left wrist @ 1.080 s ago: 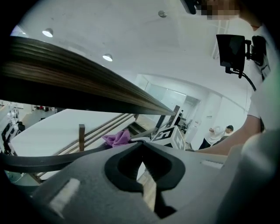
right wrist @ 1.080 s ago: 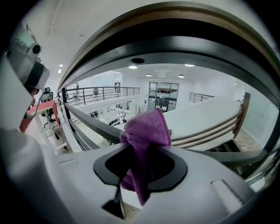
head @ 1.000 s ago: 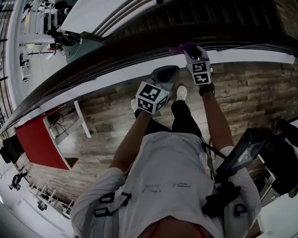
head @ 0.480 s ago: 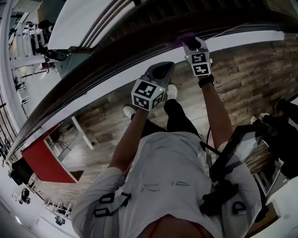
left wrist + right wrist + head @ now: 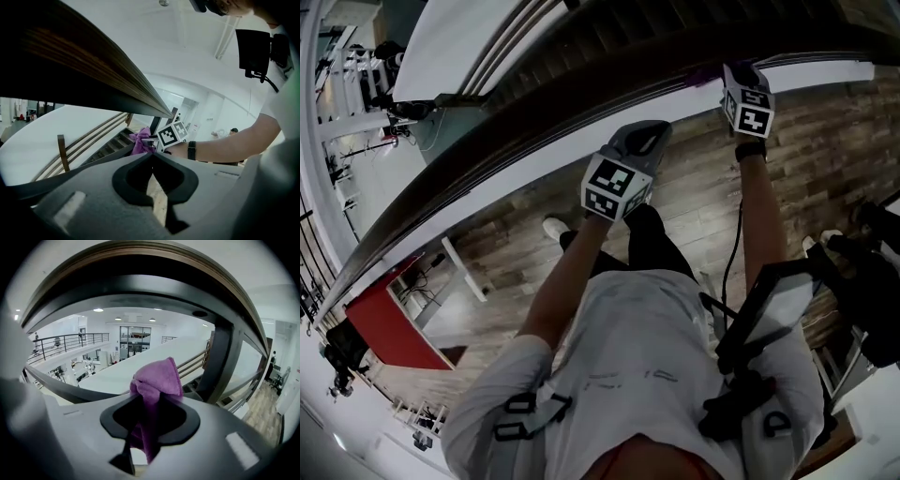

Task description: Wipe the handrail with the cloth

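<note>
While the right gripper (image 5: 151, 401) is pinching the purple cloth (image 5: 157, 376) at the handrail's (image 5: 516, 131) near edge, apparently mid-wipe, the left gripper (image 5: 152, 159) is idling, jaws pressed together, empty. Next: sliding the cloth along the rail, firm contact.

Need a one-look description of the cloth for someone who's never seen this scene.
Find the dark curved handrail crossing the top of the head view and follow it to the right gripper up at the rail. The cloth is the small bunched wad pinched in that gripper's jaws. It is the only purple thing in view, and the left gripper holds nothing.
</note>
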The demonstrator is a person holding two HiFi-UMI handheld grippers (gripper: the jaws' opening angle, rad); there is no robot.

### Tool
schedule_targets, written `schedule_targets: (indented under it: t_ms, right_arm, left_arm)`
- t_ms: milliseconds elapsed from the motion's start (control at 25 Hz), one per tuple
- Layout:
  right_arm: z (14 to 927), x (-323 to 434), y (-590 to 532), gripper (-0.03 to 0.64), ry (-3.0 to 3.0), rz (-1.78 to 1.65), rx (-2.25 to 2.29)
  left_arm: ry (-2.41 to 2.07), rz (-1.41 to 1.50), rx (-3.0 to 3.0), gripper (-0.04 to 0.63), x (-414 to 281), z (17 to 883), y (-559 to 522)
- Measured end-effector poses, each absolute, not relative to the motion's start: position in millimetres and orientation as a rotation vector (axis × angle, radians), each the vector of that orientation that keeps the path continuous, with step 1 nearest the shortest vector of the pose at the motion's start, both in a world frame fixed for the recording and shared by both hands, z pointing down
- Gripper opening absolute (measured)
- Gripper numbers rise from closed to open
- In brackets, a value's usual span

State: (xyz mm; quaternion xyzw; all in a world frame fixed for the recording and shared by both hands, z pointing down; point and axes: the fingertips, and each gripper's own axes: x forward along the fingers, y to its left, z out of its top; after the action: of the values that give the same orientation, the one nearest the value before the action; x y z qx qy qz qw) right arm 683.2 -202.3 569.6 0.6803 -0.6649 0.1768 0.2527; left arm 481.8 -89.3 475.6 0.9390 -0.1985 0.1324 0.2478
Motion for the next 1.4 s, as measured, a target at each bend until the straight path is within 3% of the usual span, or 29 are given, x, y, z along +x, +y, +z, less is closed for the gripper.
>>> schedule_targets:
  t_ms: [360, 600, 880, 1120, 1400]
  right_arm:
    - [563, 775, -218, 0.107, -1.623, 0.499, 2.012]
    - [547, 740, -194, 0.1, -1.65, 0.454, 2.066]
    - [527, 527, -167, 0.1, -2.051, 0.263, 1.674]
    - [530, 299, -117, 0.1, -2.309, 0.331, 1.306]
    - [532, 37, -86, 0.1, -2.557, 0.118, 0.843]
  left_arm:
    - [-0.547, 0.335, 2.559, 0.002, 502, 477, -96]
    - [-0.739, 0.317, 2.591, 0.002, 431, 464, -90]
    - [-1.051, 0.248, 2.526, 0.002, 284, 446, -95]
    - [-1.277, 0.287, 2.365, 0.002, 112, 452, -66]
    - [-1.593, 0.269, 2.096, 0.002, -84, 458, -17]
